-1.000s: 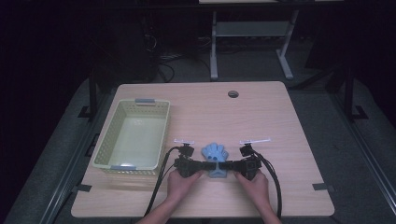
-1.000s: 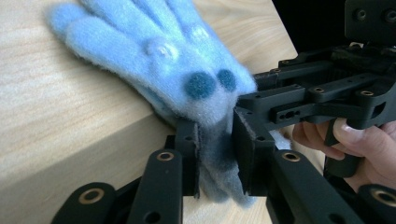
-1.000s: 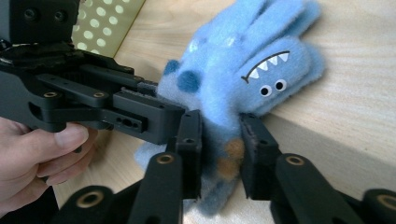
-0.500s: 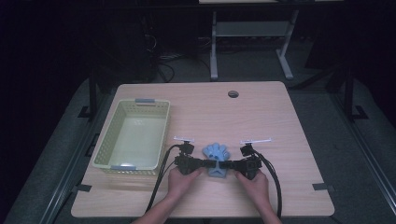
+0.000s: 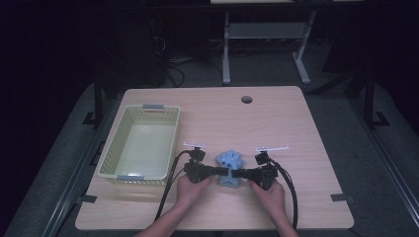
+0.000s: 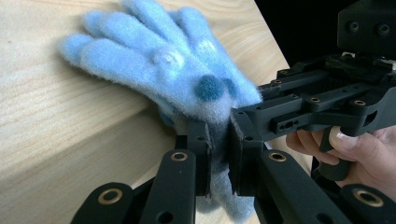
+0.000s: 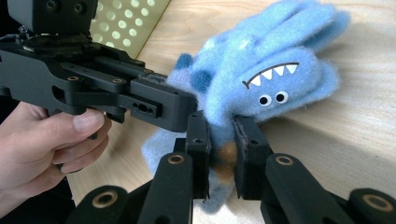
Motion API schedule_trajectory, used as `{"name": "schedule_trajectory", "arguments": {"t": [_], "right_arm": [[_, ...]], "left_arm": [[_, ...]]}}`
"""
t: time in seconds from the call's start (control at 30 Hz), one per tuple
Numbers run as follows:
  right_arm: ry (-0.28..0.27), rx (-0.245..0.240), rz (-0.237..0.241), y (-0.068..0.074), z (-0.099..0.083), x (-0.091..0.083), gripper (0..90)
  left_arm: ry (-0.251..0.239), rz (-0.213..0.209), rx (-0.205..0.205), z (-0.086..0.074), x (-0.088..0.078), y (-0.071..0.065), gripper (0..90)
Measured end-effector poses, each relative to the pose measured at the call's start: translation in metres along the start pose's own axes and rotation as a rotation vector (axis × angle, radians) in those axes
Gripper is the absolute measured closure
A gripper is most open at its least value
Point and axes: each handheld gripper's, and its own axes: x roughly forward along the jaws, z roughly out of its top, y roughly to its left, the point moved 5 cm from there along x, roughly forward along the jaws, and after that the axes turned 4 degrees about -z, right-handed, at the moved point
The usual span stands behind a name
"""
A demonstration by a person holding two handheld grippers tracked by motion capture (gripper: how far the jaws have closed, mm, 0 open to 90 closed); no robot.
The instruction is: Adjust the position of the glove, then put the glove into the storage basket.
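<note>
Both sets of jaws have just squeezed in: left gripper [image 6: 217, 158] and right gripper [image 7: 222, 156] are each clamped on the blue glove's [image 5: 230, 165] cuff, fingers fanned beyond them, yellow basket [image 5: 111, 170] off left.

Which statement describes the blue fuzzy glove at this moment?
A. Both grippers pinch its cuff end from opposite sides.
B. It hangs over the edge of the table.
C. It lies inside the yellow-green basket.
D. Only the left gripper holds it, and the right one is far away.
A: the left gripper and the right gripper each have their jaws closed on the cuff end of the blue glove, which rests on the table beside the basket.
</note>
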Motion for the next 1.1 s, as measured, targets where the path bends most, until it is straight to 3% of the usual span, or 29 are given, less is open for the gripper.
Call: {"name": "schedule_trajectory", "arguments": {"t": [0.6, 1.1], "right_arm": [[-0.043, -0.052, -0.003, 0.018, 0.016, -0.017, 78.4], [-0.039, -0.085, -0.007, 0.039, 0.03, -0.02, 78.3]], "left_arm": [[-0.029, 0.003, 0.074, 0.016, -0.017, -0.023, 80.6], [-0.053, -0.011, 0.08, 0.024, -0.036, -0.028, 80.6]]}}
